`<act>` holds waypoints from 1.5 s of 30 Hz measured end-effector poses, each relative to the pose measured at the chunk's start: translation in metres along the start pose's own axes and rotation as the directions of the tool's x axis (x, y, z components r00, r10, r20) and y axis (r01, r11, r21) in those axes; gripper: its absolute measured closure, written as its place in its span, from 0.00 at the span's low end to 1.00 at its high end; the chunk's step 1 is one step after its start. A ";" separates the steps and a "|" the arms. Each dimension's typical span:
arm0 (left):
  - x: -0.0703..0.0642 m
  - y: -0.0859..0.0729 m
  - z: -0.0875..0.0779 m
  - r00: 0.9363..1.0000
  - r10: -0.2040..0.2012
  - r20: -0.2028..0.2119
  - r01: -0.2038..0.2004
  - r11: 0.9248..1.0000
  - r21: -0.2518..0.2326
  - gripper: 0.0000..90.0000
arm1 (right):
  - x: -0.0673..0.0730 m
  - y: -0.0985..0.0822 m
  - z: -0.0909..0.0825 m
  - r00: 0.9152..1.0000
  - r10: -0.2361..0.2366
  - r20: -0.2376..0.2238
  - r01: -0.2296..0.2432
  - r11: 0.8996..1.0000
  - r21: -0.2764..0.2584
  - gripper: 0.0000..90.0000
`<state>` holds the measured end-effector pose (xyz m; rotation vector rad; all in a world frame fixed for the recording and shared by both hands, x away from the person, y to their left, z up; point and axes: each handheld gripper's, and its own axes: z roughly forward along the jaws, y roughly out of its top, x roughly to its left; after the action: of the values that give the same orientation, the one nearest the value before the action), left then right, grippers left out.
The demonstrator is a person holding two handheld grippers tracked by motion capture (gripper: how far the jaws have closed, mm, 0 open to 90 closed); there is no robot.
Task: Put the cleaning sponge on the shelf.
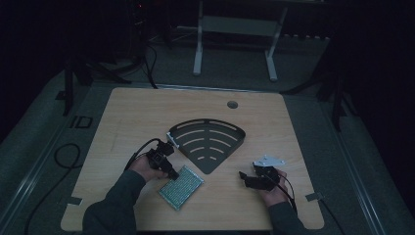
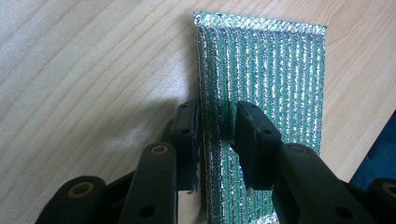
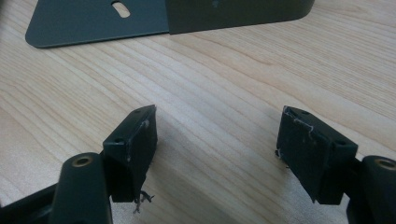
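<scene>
A green and silver ribbed pad (image 1: 181, 187) lies flat on the wooden table (image 1: 137, 112) near the front. My left gripper (image 1: 169, 169) points down at the pad's far left corner. In the left gripper view the pad (image 2: 271, 74) runs away from the camera. My left gripper (image 2: 217, 126) stands over its left edge: one jaw sits at the edge, the other rests on the pad's surface, and a strip of pad shows between them. My right gripper (image 1: 244, 177) rests low at the front right. In its own view my right gripper (image 3: 217, 140) is wide open over bare wood.
A dark fan-shaped metal shelf (image 1: 208, 139) with curved slots lies mid-table; its edge (image 3: 93, 23) is just beyond my right jaws. A round cable hole (image 1: 232, 104) sits near the table's far edge. A white desk frame (image 1: 235, 29) stands on the floor behind. The room is dim.
</scene>
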<state>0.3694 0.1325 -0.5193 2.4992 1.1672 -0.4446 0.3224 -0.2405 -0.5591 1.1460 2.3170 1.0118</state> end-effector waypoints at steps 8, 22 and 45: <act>0.000 0.000 0.000 1.000 0.003 0.026 -0.003 1.000 0.003 0.76 | 0.000 0.000 0.000 1.000 0.000 0.000 0.000 1.000 0.000 0.31; 0.003 0.001 0.007 0.998 -0.014 0.067 0.012 1.000 0.019 0.78 | 0.000 0.000 0.000 1.000 0.000 0.000 0.000 1.000 0.000 0.31; -0.006 0.004 0.002 0.998 0.036 0.051 -0.037 0.999 0.026 1.00 | 0.000 0.000 0.000 1.000 0.000 0.000 0.000 1.000 0.000 0.31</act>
<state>0.3690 0.1252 -0.5183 2.5125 1.1016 -0.5136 0.3224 -0.2405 -0.5591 1.1457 2.3167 1.0117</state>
